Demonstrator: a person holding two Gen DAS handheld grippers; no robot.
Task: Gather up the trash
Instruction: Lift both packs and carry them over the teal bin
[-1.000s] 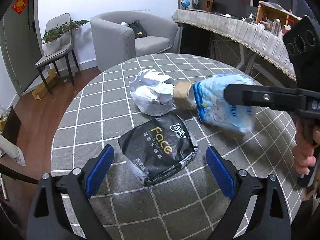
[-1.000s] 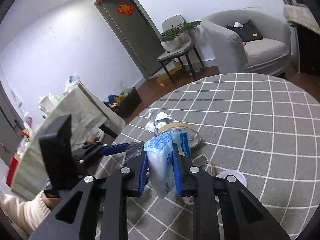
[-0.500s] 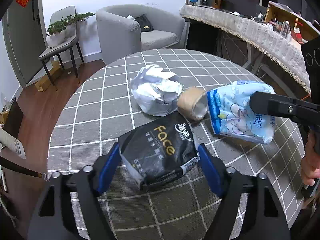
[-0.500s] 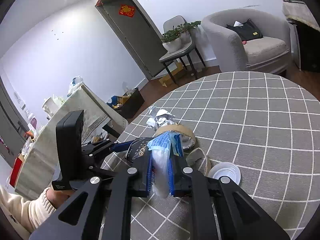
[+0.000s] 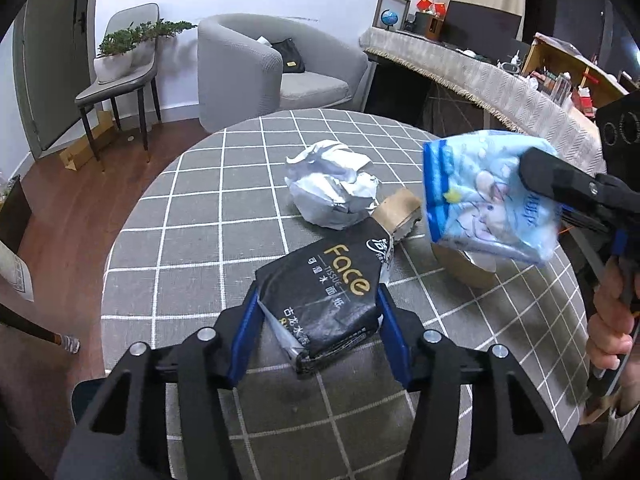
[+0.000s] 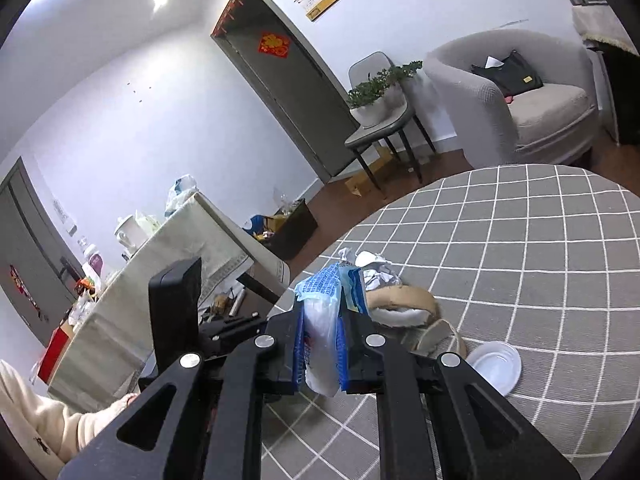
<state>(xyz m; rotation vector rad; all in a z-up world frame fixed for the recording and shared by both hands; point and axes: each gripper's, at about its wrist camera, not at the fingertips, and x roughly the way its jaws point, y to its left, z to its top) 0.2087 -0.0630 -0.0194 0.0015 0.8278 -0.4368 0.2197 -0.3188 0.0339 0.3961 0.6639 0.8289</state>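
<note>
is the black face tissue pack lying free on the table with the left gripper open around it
No, the left gripper has its blue pads pressed against both sides of the black tissue pack, pinching it.

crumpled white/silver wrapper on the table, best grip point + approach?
Pinch the raised crumpled folds at the top of the white wrapper, coming from above on its far-left side. It is a loose mound with no flat edge, and the brown tape roll sits against its near-right side, likely blocking a finger there.
</note>
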